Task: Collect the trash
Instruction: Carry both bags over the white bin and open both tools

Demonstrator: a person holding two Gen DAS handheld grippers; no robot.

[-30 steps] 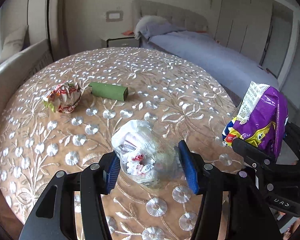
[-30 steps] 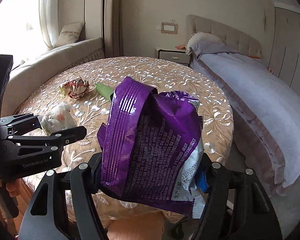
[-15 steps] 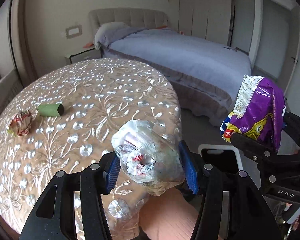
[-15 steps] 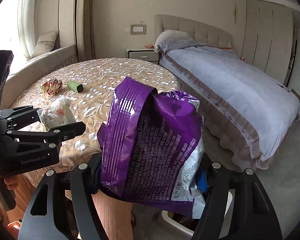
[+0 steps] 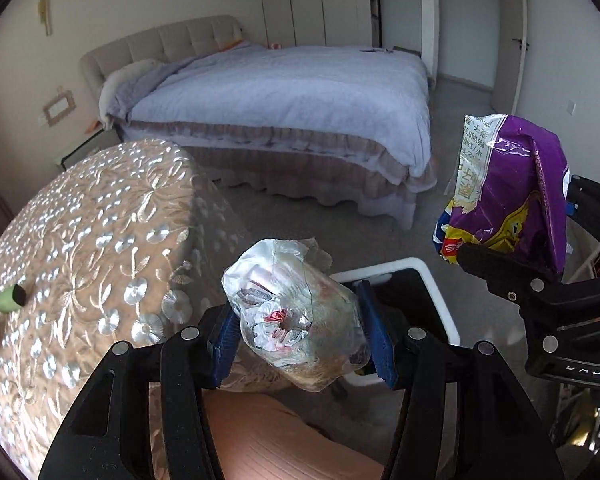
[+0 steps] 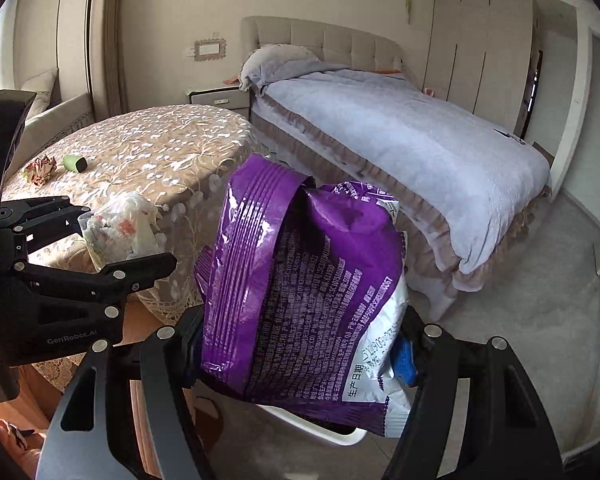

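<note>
The left tongs (image 5: 302,334) are clamped on a crumpled clear plastic bag (image 5: 296,316) stuffed with scraps of paper and wrapper, the blue pads (image 5: 374,340) pressing into its sides. The bag hangs in the air off the edge of the tabletop (image 5: 92,232), above the near rim of a white bin (image 5: 440,300) with a dark inside that stands on the floor.

The right tongs (image 6: 300,354) are closed on a purple snack bag (image 6: 300,292) (its printed back faces the right wrist camera, and a strip of silver-white shows at the lower edge). It stands upright between the fingers and fills the middle of that view; a white rim of the bin (image 6: 328,430) shows just below it. From the left wrist camera the same purple bag (image 5: 508,196) is held to the right of the plastic bag, the two apart.

On the tabletop, which is covered with a tan cloth embroidered with pale flowers, a green tube (image 6: 75,163) lies on its side with a crumpled red-and-white wrapper (image 6: 40,168) just beside it, both well away from the tongs. Beyond stands a bed (image 6: 400,132) with a pale lavender cover and a padded headboard, and a grey carpet (image 6: 540,320) lies around it.
</note>
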